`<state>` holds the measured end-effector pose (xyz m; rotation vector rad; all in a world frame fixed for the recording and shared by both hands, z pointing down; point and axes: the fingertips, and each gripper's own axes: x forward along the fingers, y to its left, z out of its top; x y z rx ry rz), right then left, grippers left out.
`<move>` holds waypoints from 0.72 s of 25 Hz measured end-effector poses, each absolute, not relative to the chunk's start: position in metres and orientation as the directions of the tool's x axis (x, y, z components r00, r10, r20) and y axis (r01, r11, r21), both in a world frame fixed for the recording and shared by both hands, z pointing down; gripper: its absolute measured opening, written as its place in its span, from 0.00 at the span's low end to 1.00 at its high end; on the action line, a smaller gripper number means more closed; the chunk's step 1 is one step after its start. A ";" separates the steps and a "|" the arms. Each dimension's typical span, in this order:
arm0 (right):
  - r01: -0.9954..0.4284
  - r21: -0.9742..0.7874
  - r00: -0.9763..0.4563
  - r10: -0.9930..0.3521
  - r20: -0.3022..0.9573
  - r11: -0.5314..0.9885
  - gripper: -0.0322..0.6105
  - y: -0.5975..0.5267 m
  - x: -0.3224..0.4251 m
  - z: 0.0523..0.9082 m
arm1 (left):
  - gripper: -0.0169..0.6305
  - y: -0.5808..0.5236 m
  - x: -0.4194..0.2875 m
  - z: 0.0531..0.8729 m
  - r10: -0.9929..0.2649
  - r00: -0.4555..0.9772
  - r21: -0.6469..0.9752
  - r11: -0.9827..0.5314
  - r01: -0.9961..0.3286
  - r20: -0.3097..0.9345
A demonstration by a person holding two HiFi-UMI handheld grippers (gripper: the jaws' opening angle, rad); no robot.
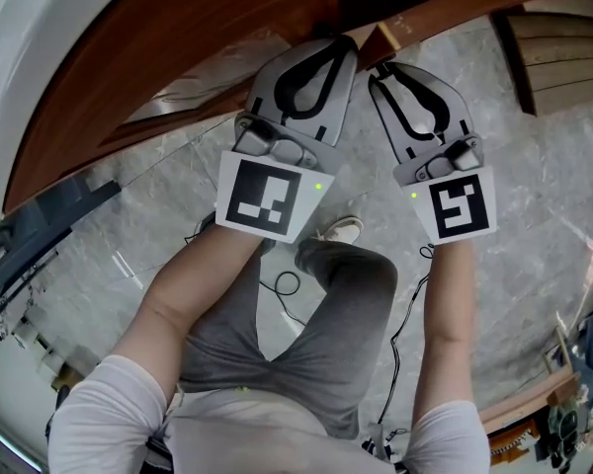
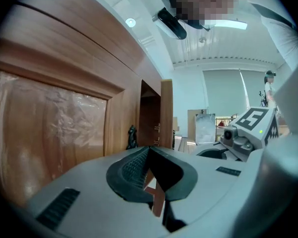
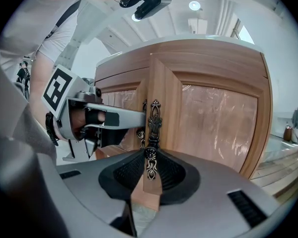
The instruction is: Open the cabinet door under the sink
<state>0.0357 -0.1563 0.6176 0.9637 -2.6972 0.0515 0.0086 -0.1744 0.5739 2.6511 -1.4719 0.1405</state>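
The wooden cabinet (image 1: 178,38) stands under the white sink (image 1: 30,28). In the right gripper view its right door (image 3: 213,118) carries an ornate bronze handle (image 3: 153,128). My right gripper (image 3: 148,155) is shut on that handle, and the door's edge faces me, slightly ajar. My left gripper (image 2: 149,152) is shut, pointing into the dark gap (image 2: 149,115) between the doors, just right of the left door's handle (image 2: 132,136). A sliver of wood shows between its pads; whether it is held I cannot tell. In the head view both grippers (image 1: 328,52) (image 1: 381,67) reach up to the doors.
The person's legs (image 1: 316,314) and a shoe (image 1: 342,230) are on the grey marble floor (image 1: 534,166). Wooden steps (image 1: 563,57) lie at the far right. Cables (image 1: 287,284) run across the floor. Dark equipment (image 1: 40,220) sits at the left.
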 end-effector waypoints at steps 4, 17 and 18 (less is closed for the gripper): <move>-0.623 0.054 -0.741 -0.611 0.277 0.780 0.20 -0.151 0.041 0.618 | 0.04 -0.178 0.015 0.576 -0.836 0.535 0.039 -0.534 -0.844 0.121; -0.623 0.064 -0.737 -0.612 0.286 0.780 0.20 -0.146 0.051 0.615 | 0.03 -0.176 0.028 0.575 -0.803 0.584 0.004 -0.587 -0.809 0.121; -0.630 0.063 -0.732 -0.619 0.284 0.774 0.20 -0.146 0.052 0.614 | 0.03 -0.176 0.030 0.574 -0.796 0.593 0.001 -0.597 -0.802 0.123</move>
